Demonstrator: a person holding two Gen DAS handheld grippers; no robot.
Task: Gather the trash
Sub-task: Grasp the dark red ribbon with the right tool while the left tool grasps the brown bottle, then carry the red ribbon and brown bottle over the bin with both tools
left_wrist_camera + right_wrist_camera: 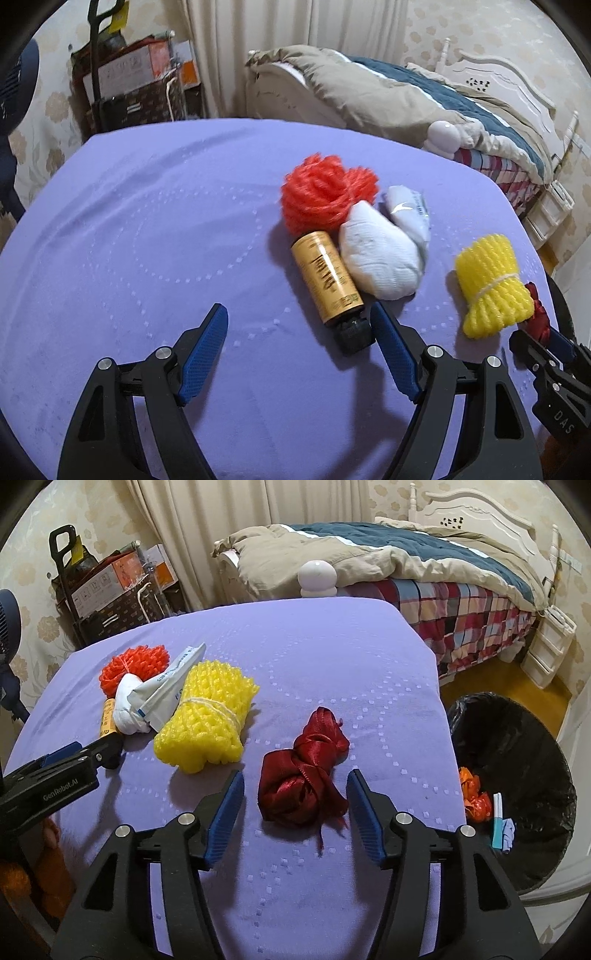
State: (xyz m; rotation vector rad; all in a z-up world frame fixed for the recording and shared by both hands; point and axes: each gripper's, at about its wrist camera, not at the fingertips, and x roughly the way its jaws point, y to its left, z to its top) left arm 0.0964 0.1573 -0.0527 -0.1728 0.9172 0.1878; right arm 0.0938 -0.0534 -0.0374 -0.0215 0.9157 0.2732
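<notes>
On the purple table (147,229) lie a gold bottle with a black cap (327,278), a red foam net (325,194), a white crumpled wrapper (380,254) and a yellow foam net (489,282). My left gripper (299,319) is open, its right finger beside the bottle's cap. In the right wrist view my right gripper (295,786) is open, its fingers either side of a dark red ribbon bundle (304,779). The yellow net (207,720), red net (135,664) and wrapper (155,698) lie to the left.
A black-lined trash bin (517,746) with some scraps stands right of the table (332,646). A bed (424,565) is behind, with a white round object (317,578) at the table's far edge. Boxes (107,587) stand at the back left.
</notes>
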